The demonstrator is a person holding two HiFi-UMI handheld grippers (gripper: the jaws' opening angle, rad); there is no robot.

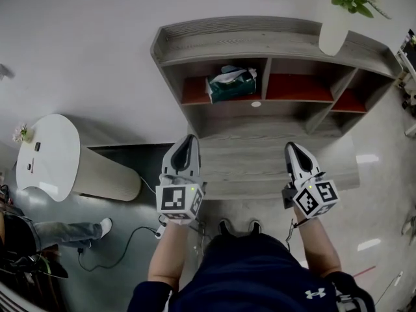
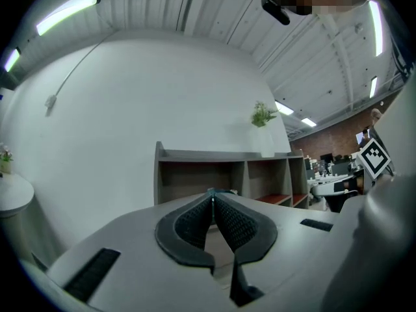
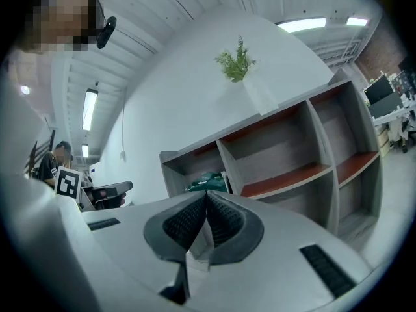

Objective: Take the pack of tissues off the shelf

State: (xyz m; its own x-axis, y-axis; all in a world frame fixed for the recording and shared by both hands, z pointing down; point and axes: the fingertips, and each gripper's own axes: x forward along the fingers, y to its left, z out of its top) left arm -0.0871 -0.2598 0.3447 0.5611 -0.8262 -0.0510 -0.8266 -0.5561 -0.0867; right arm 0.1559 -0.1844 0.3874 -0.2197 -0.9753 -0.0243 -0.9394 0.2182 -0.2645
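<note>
Closed right gripper (image 3: 205, 194) partly hides the tissue pack (image 3: 207, 180).

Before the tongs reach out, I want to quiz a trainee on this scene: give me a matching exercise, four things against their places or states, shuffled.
Things:
1. pack of tissues
2. white vase
3. left tongs
4. round white table

Places or states:
a. on top of the shelf
b. shut, with nothing between them
c. in the shelf's left compartment, on a red board
d. on the floor, left of the shelf in the head view

Pairs: 1-c, 2-a, 3-b, 4-d.
</note>
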